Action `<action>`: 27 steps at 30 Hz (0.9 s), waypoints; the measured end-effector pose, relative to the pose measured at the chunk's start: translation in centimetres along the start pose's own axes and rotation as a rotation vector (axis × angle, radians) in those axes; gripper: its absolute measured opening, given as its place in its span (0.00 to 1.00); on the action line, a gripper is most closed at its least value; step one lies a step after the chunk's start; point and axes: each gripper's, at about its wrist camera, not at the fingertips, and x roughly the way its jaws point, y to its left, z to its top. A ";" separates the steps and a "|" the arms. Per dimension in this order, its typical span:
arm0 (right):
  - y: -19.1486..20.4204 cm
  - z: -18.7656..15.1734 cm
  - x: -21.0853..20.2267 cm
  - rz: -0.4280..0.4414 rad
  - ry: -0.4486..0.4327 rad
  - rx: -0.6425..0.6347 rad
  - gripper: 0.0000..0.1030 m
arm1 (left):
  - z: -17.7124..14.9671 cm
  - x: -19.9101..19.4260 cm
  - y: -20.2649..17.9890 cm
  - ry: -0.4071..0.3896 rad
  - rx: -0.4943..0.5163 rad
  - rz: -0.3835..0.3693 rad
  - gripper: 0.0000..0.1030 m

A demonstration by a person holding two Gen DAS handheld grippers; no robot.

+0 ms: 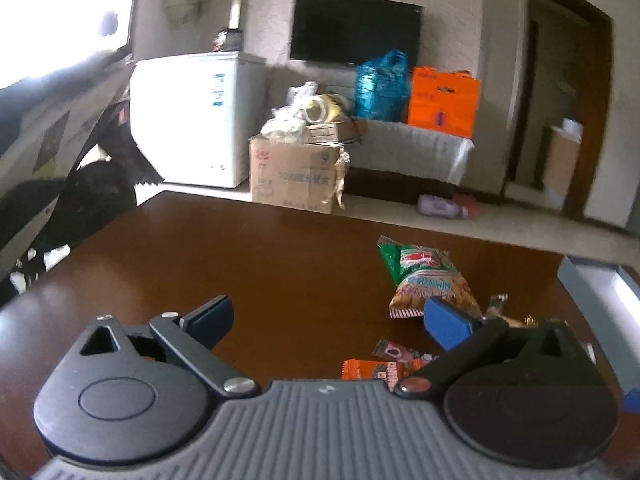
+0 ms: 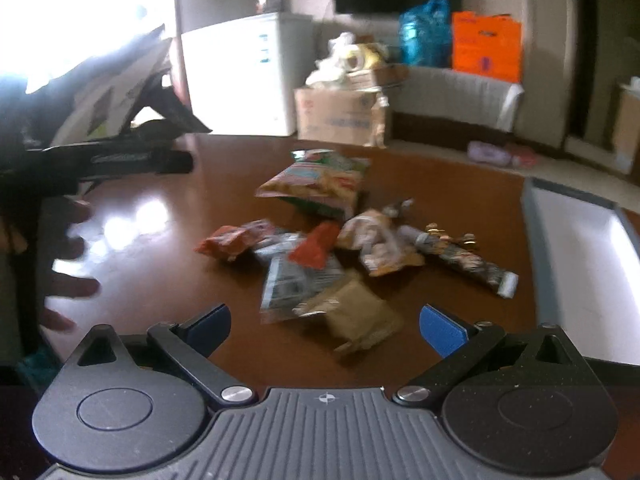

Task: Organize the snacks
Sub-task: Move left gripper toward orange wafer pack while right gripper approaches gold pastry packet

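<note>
both my left gripper (image 1: 328, 320) and right gripper (image 2: 325, 326) have the jaws spread wide and hold nothing. the snack packets (image 2: 320, 248) lie in a loose heap on the brown table (image 2: 160, 248), beside the white tray (image 2: 580, 264). they look light, soft and crinkly, so i would pinch the tan packet (image 2: 360, 314) by its flat edge.

Background: wall-mounted television (image 1: 355, 28); white chest freezer (image 1: 196, 116); cardboard box (image 1: 294, 176); blue plastic bag (image 1: 380, 86); orange bag (image 1: 442, 102); dark doorway (image 1: 560, 92).
</note>
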 end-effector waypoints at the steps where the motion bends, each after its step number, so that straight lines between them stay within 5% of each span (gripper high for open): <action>1: 0.3 -0.1 -0.1 -0.015 -0.006 -0.029 0.99 | 0.0 -0.2 0.0 -0.003 -0.014 -0.016 1.00; 7: 0.3 -0.6 0.1 -0.039 0.013 -0.061 1.00 | 0.4 -0.4 -1.5 -0.017 0.118 -0.082 1.00; 15: -0.7 -1.2 1.1 -0.064 0.005 -0.003 1.00 | -0.4 1.5 -1.2 0.045 0.130 -0.059 1.00; 27: -1.4 -2.3 3.3 -0.039 0.018 0.000 0.93 | -1.9 2.7 -0.7 0.036 0.193 -0.150 1.00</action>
